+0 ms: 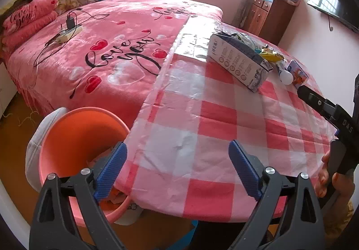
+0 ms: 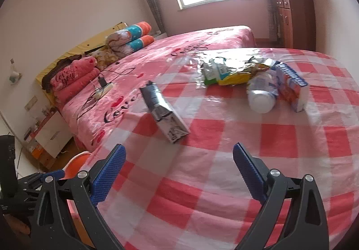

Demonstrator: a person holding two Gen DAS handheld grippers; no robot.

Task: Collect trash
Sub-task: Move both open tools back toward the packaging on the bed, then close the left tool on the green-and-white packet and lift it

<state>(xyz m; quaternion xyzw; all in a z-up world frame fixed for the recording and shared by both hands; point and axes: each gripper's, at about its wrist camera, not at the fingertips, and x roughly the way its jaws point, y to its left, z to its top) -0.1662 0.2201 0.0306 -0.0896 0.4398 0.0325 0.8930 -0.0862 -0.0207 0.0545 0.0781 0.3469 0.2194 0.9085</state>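
Observation:
An orange bin stands on the floor at the left edge of the checked table, with some scraps at its bottom. My left gripper is open and empty, its left finger over the bin, its right finger over the cloth. On the table's far side lie a long grey-and-white box, a yellow wrapper, a white bottle and a small orange-blue carton. My right gripper hangs open and empty above the cloth, short of the box, bottle, carton and wrapper.
A bed with a pink blanket lies left of the table, with a power strip and charger on it. A wooden cabinet stands at the far wall, a TV hangs at right. A hand holds the right gripper's handle.

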